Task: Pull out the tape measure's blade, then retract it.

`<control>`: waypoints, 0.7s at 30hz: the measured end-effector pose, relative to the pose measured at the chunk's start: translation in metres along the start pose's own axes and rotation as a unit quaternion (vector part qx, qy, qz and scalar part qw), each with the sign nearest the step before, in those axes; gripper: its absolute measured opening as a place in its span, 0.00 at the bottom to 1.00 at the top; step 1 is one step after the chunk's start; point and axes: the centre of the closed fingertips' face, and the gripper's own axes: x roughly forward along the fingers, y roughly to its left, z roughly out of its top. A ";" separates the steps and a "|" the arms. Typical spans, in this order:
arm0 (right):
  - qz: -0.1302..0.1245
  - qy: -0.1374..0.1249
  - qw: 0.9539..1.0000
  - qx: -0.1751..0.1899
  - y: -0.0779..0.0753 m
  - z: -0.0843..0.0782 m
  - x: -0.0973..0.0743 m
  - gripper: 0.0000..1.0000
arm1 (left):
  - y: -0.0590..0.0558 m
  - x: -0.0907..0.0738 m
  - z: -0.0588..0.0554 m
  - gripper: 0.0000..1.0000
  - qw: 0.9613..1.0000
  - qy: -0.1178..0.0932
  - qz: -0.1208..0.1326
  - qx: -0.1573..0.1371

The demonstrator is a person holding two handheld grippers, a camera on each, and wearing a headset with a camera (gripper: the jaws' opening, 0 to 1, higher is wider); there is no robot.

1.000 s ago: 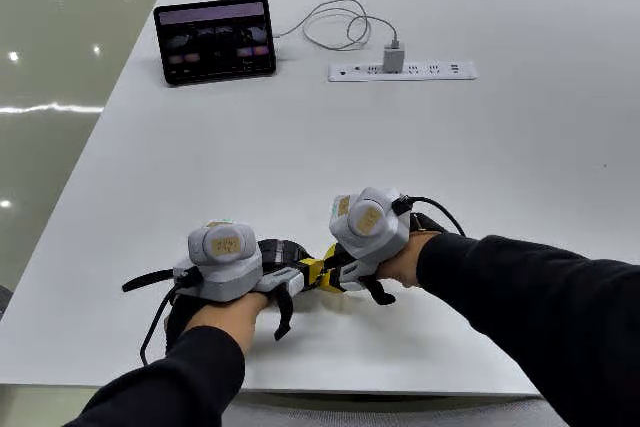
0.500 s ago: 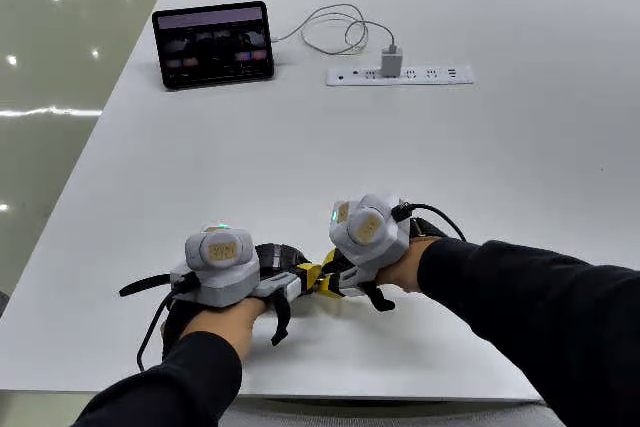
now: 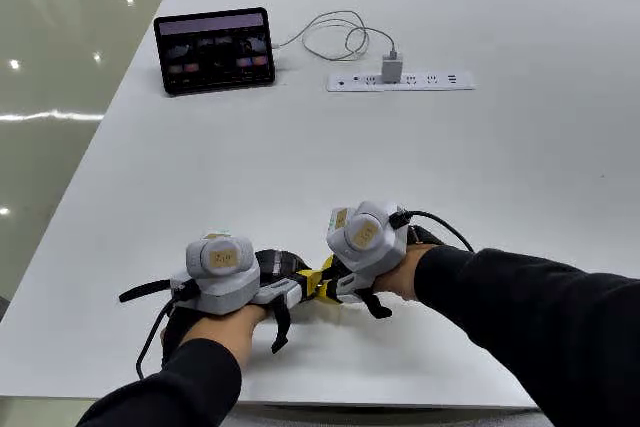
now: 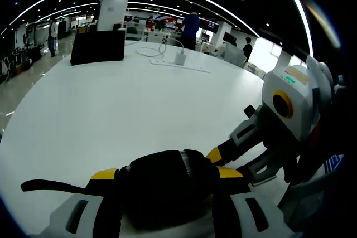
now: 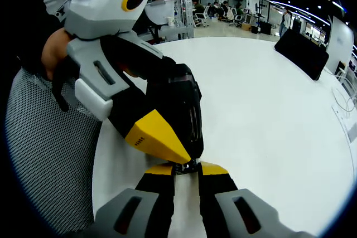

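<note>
The black tape measure [image 3: 283, 265] sits low over the white table [image 3: 470, 167], near its front edge. My left gripper [image 3: 290, 283] is shut on its body, which bulges between the yellow-tipped jaws in the left gripper view [image 4: 167, 185]. My right gripper [image 3: 322, 281] meets it from the right, jaws closed on the small metal blade tip [image 5: 187, 166] at the case's mouth. The tape measure case [image 5: 174, 101] stands just ahead of those jaws, with the left gripper [image 5: 106, 9] behind it. No length of blade shows between case and tip.
A dark tablet [image 3: 214, 49] stands at the far left of the table. A white power strip [image 3: 400, 80] with a charger and looped cable [image 3: 335, 32] lies beside it. The table's front edge [image 3: 400, 392] runs just under my hands; the floor drops off on the left.
The head view has tilted, so everything sits slightly lower in the picture. Both grippers stay pressed together on the tape measure with the same grips.
</note>
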 end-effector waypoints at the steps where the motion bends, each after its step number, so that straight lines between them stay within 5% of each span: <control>1: 0.000 0.000 1.000 0.000 0.000 0.000 0.000 0.11 | 0.000 0.000 0.000 0.62 1.000 0.000 0.000 0.000; 17: -0.007 0.006 1.000 0.019 0.000 -0.001 0.000 0.13 | 0.000 0.002 0.001 0.64 1.000 0.005 -0.005 0.004; 21: -0.020 0.002 0.999 0.025 -0.004 -0.002 -0.003 0.21 | -0.003 -0.001 0.010 0.64 0.999 -0.005 -0.012 0.033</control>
